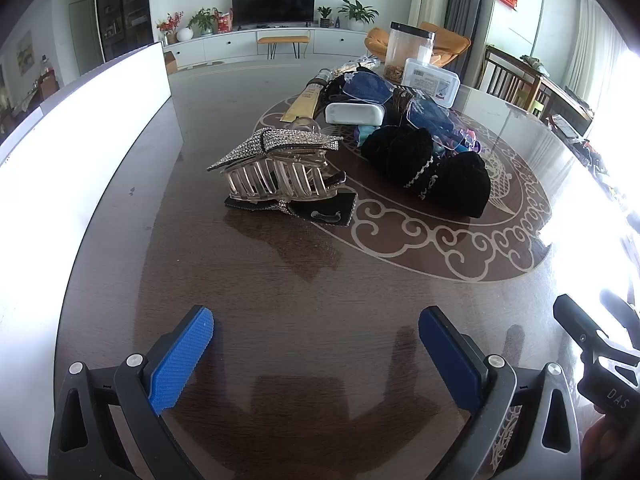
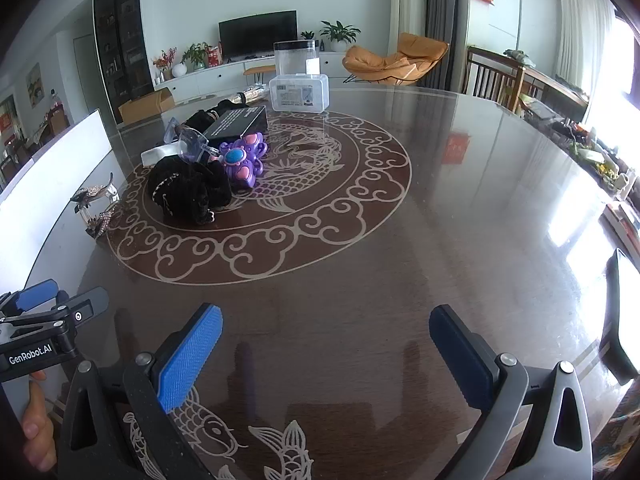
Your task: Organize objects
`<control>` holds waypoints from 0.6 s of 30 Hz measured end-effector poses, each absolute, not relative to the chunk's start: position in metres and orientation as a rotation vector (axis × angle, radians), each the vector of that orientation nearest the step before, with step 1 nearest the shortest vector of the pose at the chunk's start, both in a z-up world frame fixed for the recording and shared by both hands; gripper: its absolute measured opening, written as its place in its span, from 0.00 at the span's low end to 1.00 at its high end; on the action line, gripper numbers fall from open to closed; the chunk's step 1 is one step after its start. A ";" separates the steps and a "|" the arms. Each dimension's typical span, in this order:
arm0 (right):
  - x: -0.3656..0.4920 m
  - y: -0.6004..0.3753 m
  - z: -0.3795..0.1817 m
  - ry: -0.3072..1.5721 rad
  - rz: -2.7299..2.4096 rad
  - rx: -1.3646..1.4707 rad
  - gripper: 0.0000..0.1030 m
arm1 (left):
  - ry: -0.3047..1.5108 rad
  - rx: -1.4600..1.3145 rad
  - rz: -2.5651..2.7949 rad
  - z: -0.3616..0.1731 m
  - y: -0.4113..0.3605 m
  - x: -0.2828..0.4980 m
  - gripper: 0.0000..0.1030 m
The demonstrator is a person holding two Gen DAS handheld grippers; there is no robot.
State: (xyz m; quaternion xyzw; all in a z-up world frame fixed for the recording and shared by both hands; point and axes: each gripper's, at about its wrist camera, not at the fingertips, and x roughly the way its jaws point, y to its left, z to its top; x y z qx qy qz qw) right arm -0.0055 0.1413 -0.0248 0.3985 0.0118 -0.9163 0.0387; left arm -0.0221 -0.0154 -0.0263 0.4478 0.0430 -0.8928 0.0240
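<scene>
Hovering over bare tabletop: left gripper point(image 1: 316, 330) with blue-padded fingers point(image 1: 182, 360) spread wide, nothing between them. Right gripper point(image 2: 326, 328) the same, jaws fully apart and empty, above the dark glossy round table with pale koi-and-cloud inlay point(image 2: 460, 220).

Left wrist view: clear plastic claw hair clip topped with a rhinestone bow point(image 1: 280, 164) sits centre frame, beyond the fingers, resting on a black rhinestone-edged piece. Just right of it, a black knitted fabric bundle point(image 1: 436, 168). Behind that a pile: white oblong case point(image 1: 354, 113), blue-lensed glasses point(image 1: 368, 86), clear lidded plastic box point(image 1: 430, 80), tall clear jar with black lid point(image 1: 408, 50). White panel point(image 1: 80, 120) along the left edge.

Right wrist view: same pile upper left, with a purple plastic toy with a teal centre point(image 2: 242, 158) touching the bundle; a black box with white print point(image 2: 236, 122) behind it.
</scene>
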 end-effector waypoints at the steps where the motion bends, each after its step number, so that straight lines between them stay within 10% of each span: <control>1: -0.006 0.141 -0.025 0.037 -2.809 1.227 1.00 | 0.132 1.386 -2.762 -0.026 -0.016 -0.022 1.00; 18: -0.008 0.141 -0.028 0.036 -2.793 1.253 1.00 | 0.117 1.388 -2.756 -0.026 -0.014 -0.019 1.00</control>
